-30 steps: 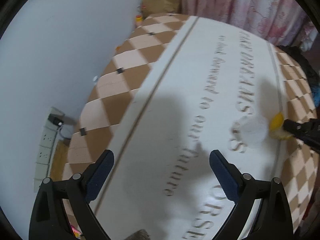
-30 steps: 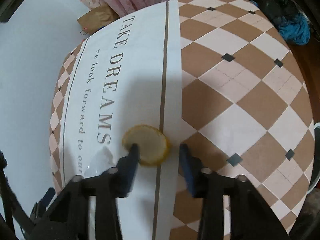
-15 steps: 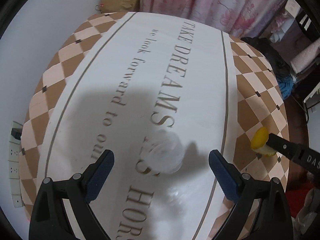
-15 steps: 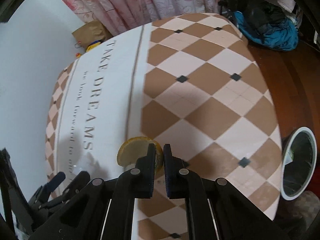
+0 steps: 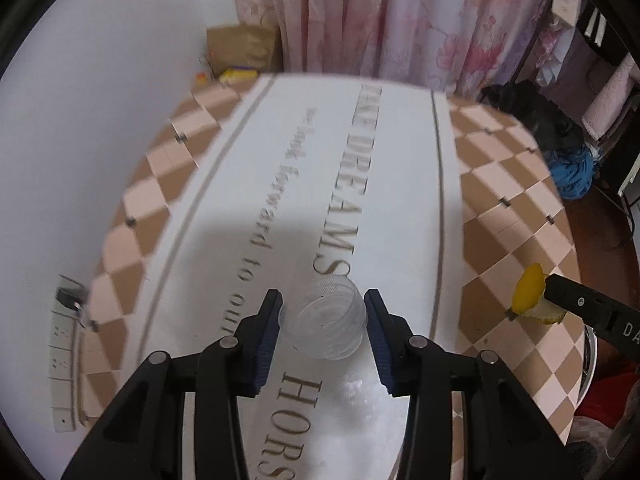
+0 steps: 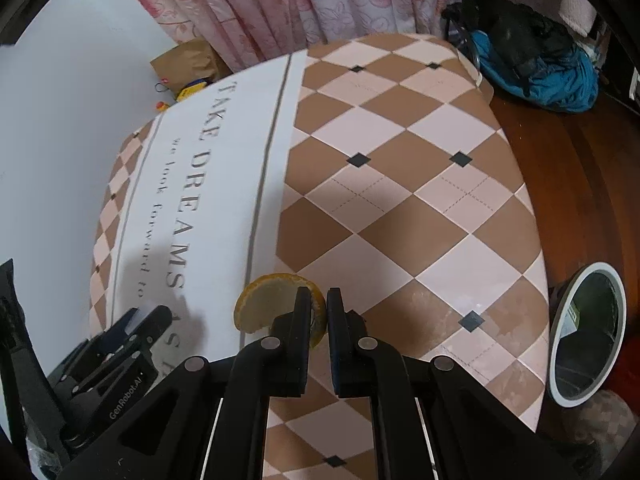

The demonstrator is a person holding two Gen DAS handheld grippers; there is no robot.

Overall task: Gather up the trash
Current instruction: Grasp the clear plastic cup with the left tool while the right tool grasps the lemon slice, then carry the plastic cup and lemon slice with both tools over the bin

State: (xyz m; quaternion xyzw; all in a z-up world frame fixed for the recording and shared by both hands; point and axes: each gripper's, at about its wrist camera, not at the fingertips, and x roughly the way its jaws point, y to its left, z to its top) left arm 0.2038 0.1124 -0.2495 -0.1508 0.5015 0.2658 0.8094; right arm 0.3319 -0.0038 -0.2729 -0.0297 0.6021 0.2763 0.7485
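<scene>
cup (image 5: 326, 326): clear ribbed plastic, round, between left tool (image 5: 323, 316) pads, jaws just closing, gripped
peel (image 6: 276, 308): yellow curved disc, 11 o'clock of right tool (image 6: 319, 312), pinched

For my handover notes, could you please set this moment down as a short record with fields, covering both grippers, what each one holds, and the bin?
left gripper: jaws have just been closing; pads now at both sides of the clear plastic cup
right gripper: shut on the lemon slice, lifted off the cloth
tablecloth: checked, with a white lettered band
trash bin: open, on the floor past the table's right edge
bin contents: too dark to tell
</scene>
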